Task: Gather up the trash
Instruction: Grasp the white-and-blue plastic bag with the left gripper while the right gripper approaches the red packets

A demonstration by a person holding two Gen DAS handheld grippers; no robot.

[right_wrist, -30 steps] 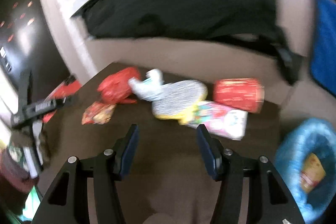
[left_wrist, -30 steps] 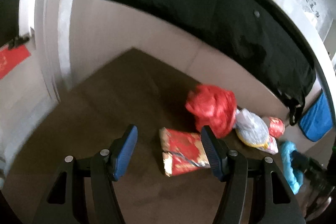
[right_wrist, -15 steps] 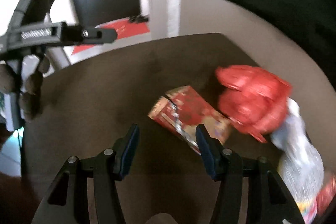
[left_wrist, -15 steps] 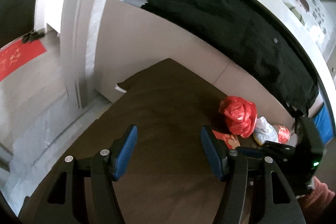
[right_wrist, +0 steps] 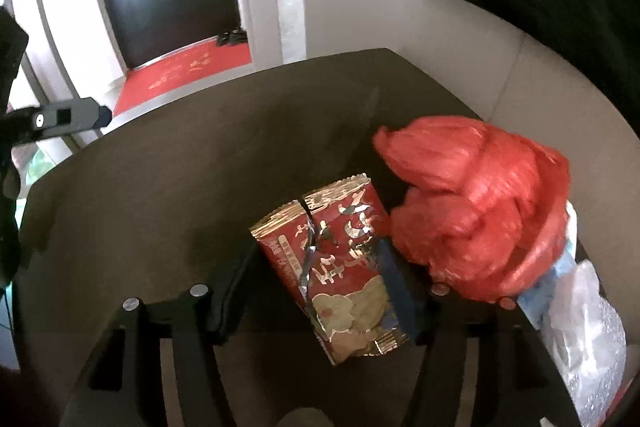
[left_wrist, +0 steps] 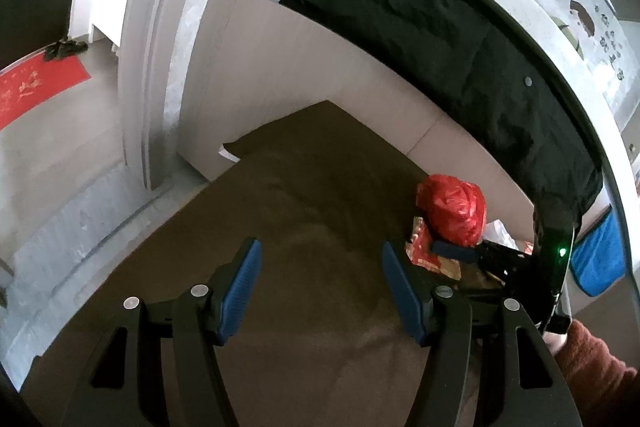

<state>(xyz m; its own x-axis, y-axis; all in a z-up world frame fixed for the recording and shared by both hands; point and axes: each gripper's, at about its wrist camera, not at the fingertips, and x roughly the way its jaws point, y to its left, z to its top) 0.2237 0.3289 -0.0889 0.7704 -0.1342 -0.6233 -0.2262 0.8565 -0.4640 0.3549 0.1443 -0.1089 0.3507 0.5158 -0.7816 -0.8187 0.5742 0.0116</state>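
Our right gripper (right_wrist: 316,283) is low over the brown table (right_wrist: 168,211), its fingers spread wide on both sides of the red snack packet (right_wrist: 340,275), not yet closed on it. The packet lies flat, near the far right part of the table, so the fingers can come down along its long sides. The crumpled red bag (right_wrist: 480,211) sits just beside it, touching its right edge, and this leaves little room for the right finger. A clear plastic bag (right_wrist: 588,323) lies further right.

Our left gripper (left_wrist: 320,287) is released and holds nothing, above the bare middle of the table. The left side toward the near edge is free for moving.
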